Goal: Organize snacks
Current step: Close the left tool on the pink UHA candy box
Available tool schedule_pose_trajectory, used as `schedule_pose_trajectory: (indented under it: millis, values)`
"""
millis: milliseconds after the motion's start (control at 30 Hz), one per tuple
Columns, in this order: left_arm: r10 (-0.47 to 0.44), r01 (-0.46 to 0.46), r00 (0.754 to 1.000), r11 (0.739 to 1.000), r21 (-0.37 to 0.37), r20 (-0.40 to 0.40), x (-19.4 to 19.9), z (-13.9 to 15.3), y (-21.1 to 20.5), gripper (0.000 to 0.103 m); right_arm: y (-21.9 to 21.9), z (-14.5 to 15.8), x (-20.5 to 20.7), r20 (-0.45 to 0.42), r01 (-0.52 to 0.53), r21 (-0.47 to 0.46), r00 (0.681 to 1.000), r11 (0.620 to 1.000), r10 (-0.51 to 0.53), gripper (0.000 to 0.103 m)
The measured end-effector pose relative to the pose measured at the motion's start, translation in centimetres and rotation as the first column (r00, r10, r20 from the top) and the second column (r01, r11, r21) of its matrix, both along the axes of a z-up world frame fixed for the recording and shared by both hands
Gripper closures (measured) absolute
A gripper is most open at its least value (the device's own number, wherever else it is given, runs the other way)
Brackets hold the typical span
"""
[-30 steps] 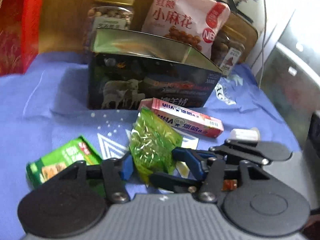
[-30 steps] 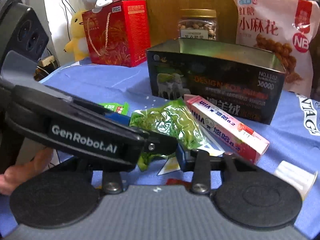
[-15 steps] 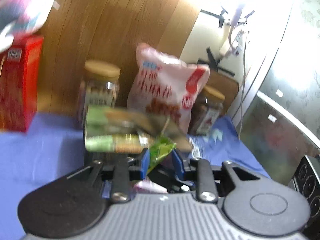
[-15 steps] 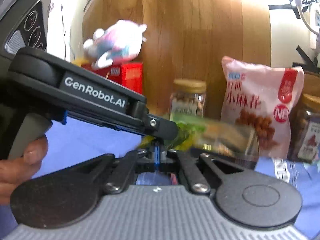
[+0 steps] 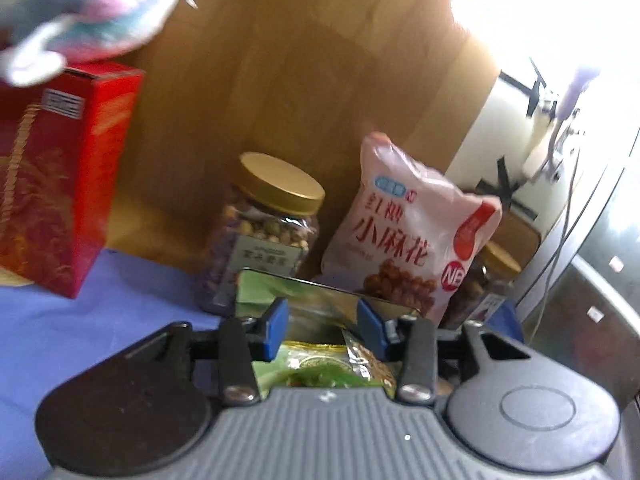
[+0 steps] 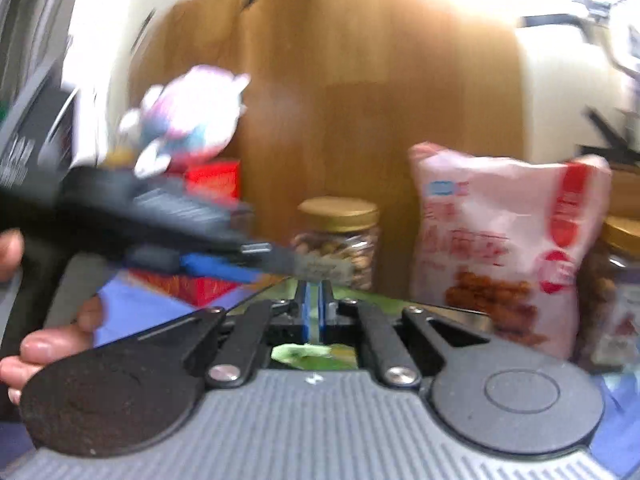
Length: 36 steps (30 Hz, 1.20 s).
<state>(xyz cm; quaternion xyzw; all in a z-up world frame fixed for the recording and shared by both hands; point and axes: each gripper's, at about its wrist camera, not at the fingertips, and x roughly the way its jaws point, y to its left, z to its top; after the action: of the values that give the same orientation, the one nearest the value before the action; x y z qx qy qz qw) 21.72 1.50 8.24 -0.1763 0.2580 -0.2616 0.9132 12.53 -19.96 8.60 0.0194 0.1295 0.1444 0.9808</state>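
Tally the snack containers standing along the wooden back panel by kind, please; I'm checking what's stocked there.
Gold-lidded jars: 2
Pink snack bag: 1
Red gift box: 1
Total: 4

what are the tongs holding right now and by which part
Left tongs hold nothing: their jaws have just been opening, pads clear of the green packet below. Right tongs are shut above that packet; a pinch on its edge cannot be told.

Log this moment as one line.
left gripper: jaws just opened, packet between, unpressed | right gripper: shut | tin: just ahead
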Motion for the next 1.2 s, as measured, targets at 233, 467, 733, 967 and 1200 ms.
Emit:
schedule_pose_trajectory:
  millis: [233, 467, 733, 967, 1200]
  values:
    - [-0.064, 0.066, 0.995, 0.997, 0.03, -0.071, -6.0, -3.7, 2.5, 0.058, -6.7, -2.4, -4.9, -0.16, 0.064, 0.065, 0.986, 0.996, -0.053, 0.048]
    - [-0.125, 0.136, 0.979, 0.989, 0.059, -0.16, -11.8, -7.1, 2.7, 0.058, -3.0, -6.0, -3.8, -0.312, -0.045, -0.209, 0.95, 0.977, -0.023, 0.043]
    - [-0.056, 0.061, 0.99, 0.998, 0.034, -0.13, -15.7, -6.2, 7.3, 0.054, -1.8, -3.5, -6.9, -0.375, -0.115, 0.119, 0.914, 0.986, 0.152, 0.077]
    - [0.033, -0.038, 0.985, 0.999, -0.031, -0.169, -18.5, -7.3, 12.2, 0.053, 5.0, -2.0, -13.1, -0.253, -0.301, 0.165, 0.907, 0.939, 0.336, 0.078]
    - [0.085, -0.081, 0.983, 0.996, 0.028, -0.162, -20.7, -8.6, 13.8, 0.049, 10.8, -5.3, -14.5, -0.312, -0.495, -0.029, 0.83, 0.868, 0.463, 0.077]
